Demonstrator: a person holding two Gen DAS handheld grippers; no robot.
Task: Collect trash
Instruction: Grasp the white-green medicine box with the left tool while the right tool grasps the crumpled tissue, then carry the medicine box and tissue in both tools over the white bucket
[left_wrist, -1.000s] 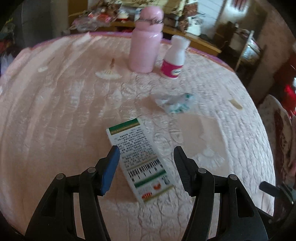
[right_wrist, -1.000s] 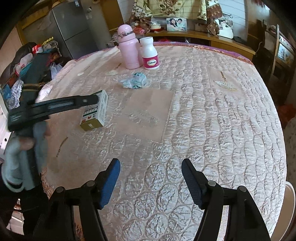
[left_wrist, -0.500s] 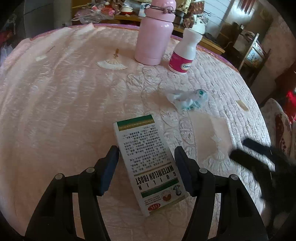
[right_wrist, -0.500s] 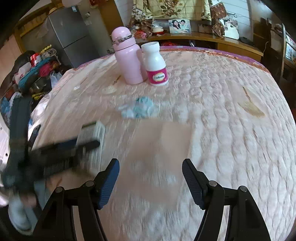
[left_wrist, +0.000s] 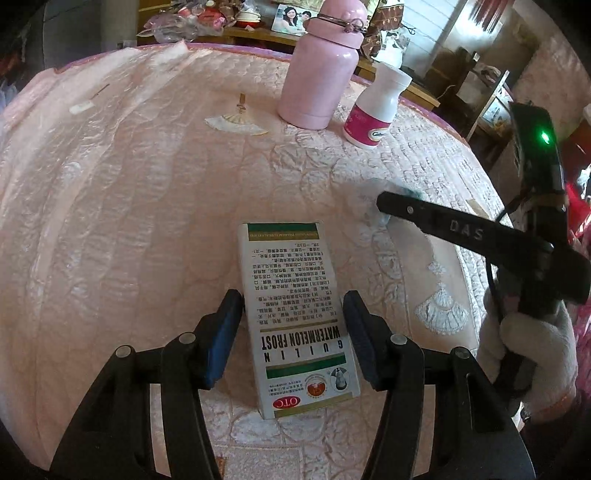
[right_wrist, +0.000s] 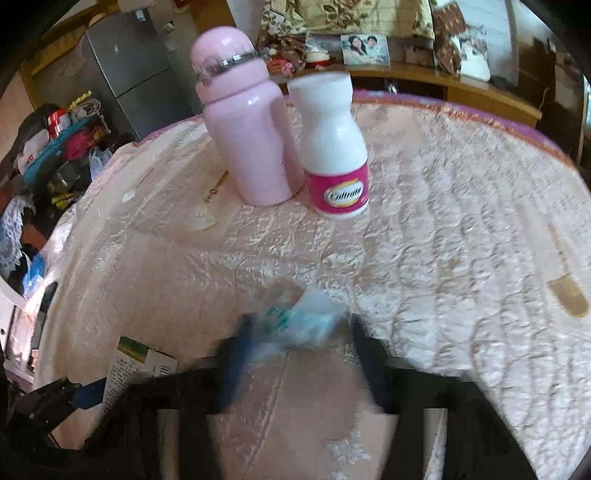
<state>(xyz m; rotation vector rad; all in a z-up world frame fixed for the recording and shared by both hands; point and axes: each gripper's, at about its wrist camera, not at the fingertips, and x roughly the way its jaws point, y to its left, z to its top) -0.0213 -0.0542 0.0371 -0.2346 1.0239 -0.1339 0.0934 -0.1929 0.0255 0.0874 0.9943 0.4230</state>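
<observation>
Here the trash is two things on the pink quilted table (left_wrist: 122, 206): a crumpled wrapper (right_wrist: 299, 325), pale blue-green, near the middle of the cloth, and a flat medicine box (left_wrist: 295, 314) lying nearer the left edge. The right hand-held gripper (right_wrist: 295, 343) has the wrapper between its jaws, which are closing; the picture is smeared with motion, so I cannot tell whether the pads are pressing on it yet. The left hand-held gripper (left_wrist: 291, 332) straddles the box with its jaws closing too, and a thin gap shows on each side, so the box is not yet clamped.

The wrapper is light and loosely bunched. If the jaws shut on only a corner, I would expect it to tear or slip free on the lift. Closing while the gripper is moving fast could also brush it aside instead of trapping it.

The box lies flat, so the pads can only catch its thin edges. A high grip might skate over the top, and a low one could snag the cloth and drag it.

Dragged cloth matters, because a pink flask (right_wrist: 243, 133) and a white pill bottle (right_wrist: 336, 147) stand upright just beyond the wrapper, touching or nearly so. A tug could topple them.

The two grippers work close together and could knock into each other.
</observation>
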